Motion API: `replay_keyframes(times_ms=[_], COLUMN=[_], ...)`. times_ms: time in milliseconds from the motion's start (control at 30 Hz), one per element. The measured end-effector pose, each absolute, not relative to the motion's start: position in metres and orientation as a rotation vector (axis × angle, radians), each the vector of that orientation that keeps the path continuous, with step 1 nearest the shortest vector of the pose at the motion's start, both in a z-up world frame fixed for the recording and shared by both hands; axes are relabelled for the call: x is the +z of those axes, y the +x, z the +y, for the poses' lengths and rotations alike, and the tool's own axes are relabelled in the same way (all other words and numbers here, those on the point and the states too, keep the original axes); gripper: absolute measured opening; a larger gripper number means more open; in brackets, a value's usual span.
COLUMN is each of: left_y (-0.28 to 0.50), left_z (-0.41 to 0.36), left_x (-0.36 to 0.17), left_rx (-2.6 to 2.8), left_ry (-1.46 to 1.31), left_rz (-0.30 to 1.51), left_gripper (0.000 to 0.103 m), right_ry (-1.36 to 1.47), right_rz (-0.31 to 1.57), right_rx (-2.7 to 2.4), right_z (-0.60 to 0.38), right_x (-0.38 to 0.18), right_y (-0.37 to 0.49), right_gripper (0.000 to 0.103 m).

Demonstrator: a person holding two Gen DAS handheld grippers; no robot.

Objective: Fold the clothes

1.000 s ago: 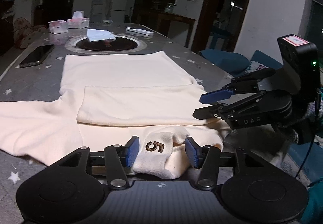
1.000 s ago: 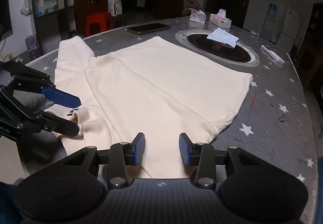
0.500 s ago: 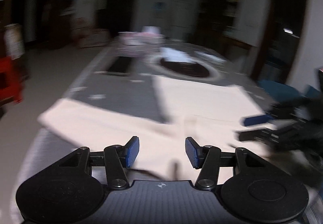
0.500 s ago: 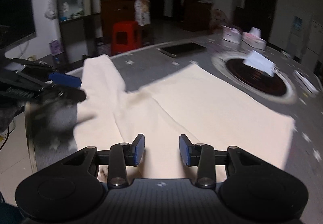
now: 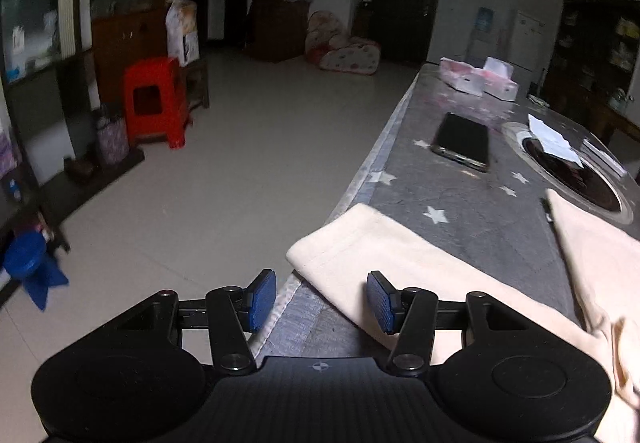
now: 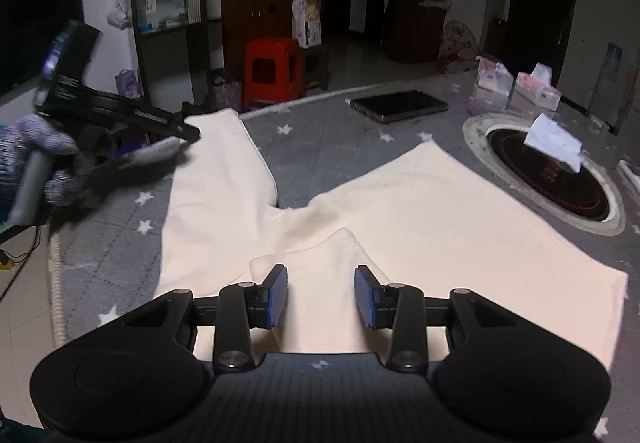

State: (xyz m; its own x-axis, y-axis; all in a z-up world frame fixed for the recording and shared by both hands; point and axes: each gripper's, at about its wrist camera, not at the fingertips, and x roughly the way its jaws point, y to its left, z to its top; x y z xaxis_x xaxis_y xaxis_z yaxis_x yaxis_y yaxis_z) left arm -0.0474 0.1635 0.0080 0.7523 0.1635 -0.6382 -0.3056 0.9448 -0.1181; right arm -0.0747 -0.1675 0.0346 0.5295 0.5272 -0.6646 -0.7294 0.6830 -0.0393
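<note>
A cream sweatshirt (image 6: pixel 440 211) lies flat on the grey star-patterned table, one sleeve (image 6: pixel 212 179) stretched out toward the left table edge. In the left wrist view the cuff end of that sleeve (image 5: pixel 360 243) lies at the table edge. My left gripper (image 5: pixel 322 301) is open and empty, its right pad beside the cuff; it also shows in the right wrist view (image 6: pixel 168 135), at the sleeve end. My right gripper (image 6: pixel 321 297) is open and empty, low over the garment's near edge.
A black phone (image 6: pixel 398 106) lies beyond the garment. A round inset cooktop (image 6: pixel 548 171) holds a white paper (image 6: pixel 554 141). Tissue boxes (image 6: pixel 520 81) stand at the back. The table edge (image 5: pixel 348 199) drops to the floor; a red stool (image 5: pixel 154 99) stands there.
My left gripper has swung left from the collar to the outstretched sleeve's cuff at the table edge. My right gripper has turned left and moved over the garment's near edge. Both stayed open.
</note>
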Motion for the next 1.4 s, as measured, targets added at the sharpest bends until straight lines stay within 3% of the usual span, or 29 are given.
replay_keyframes(times_ms=[133,200,233,267,367,1000,1400], left_y=[-0.041,-0.040,-0.041,-0.041,-0.044,-0.092,-0.093], left_z=[0.170,0.171,0.171,0.171,0.171,0.014,-0.088], left_x=[0.006,0.006,0.007,0.008,0.013,0.122,0.086], left_rx=[0.252,0.252,0.253,0.254,0.244,-0.284,-0.603], left_ry=[-0.259,-0.269,-0.264,-0.259,-0.277,-0.216,-0.194], left_rz=[0.661,0.650,0.642,0.634,0.616,0.354,0.491], left_gripper=[0.053,0.047,0.039,0.022,0.008,0.006,0.006], right_ry=[-0.319,-0.310,-0.306,-0.300,-0.279,-0.110,0.000], right_rz=[0.642,0.631,0.626,0.622,0.612,0.596,0.608], right_rx=[0.755,0.746,0.740,0.734,0.715,0.519,0.360], right_z=[-0.181,-0.188,-0.192,-0.196,-0.208,-0.290,-0.347], right_x=[0.046,0.050,0.052,0.054,0.058,0.057,0.048], right_y=[-0.087,-0.094,-0.097,-0.101,-0.110,-0.134,-0.146], right_gripper=[0.037,0.037,0.037,0.037,0.037,0.037,0.037])
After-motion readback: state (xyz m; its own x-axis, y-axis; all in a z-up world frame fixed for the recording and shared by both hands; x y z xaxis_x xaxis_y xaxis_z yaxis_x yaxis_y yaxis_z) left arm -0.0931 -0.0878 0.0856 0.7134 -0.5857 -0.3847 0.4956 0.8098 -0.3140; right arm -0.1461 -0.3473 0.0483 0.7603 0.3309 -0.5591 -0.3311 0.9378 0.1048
